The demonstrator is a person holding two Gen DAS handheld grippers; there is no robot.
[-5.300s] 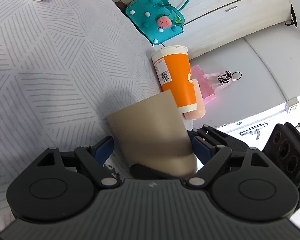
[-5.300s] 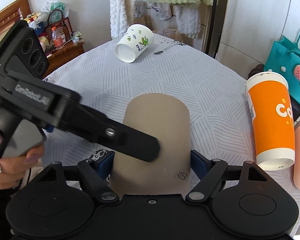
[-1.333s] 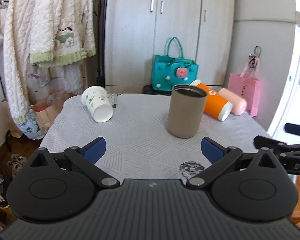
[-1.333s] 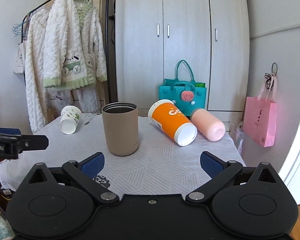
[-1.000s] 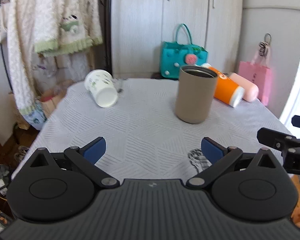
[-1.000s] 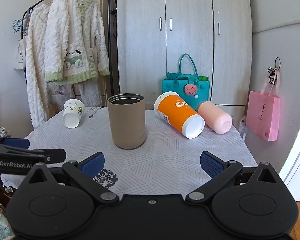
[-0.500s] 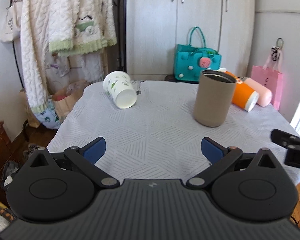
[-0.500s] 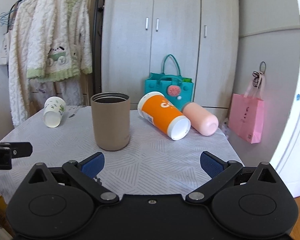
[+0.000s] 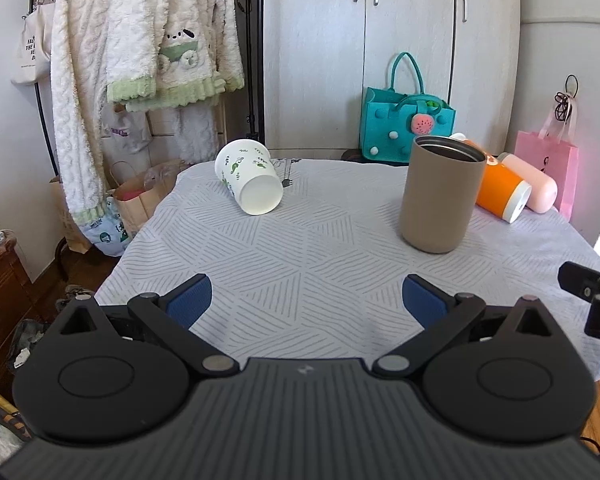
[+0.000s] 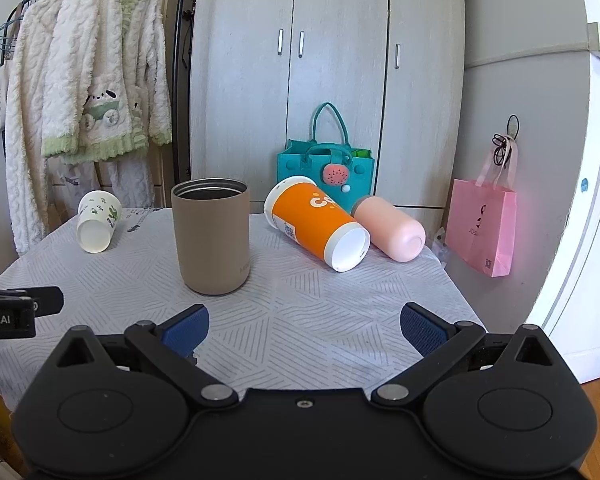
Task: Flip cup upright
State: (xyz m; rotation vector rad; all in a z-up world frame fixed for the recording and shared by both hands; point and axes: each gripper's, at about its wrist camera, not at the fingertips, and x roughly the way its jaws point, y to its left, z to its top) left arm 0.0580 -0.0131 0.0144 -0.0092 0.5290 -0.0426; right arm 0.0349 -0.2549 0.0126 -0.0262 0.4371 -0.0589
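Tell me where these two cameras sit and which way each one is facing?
Left wrist: sits on the left gripper, looking forward across the table at the white leaf-print cup and tan tumbler; its own open blue-padded fingers show, plus the right gripper's tip at the right edge.
Right wrist: sits on the right gripper, facing the wardrobe, tumbler, orange cup and pink bottle; its open fingers show.
Shared: both see all four vessels and the teal bag.
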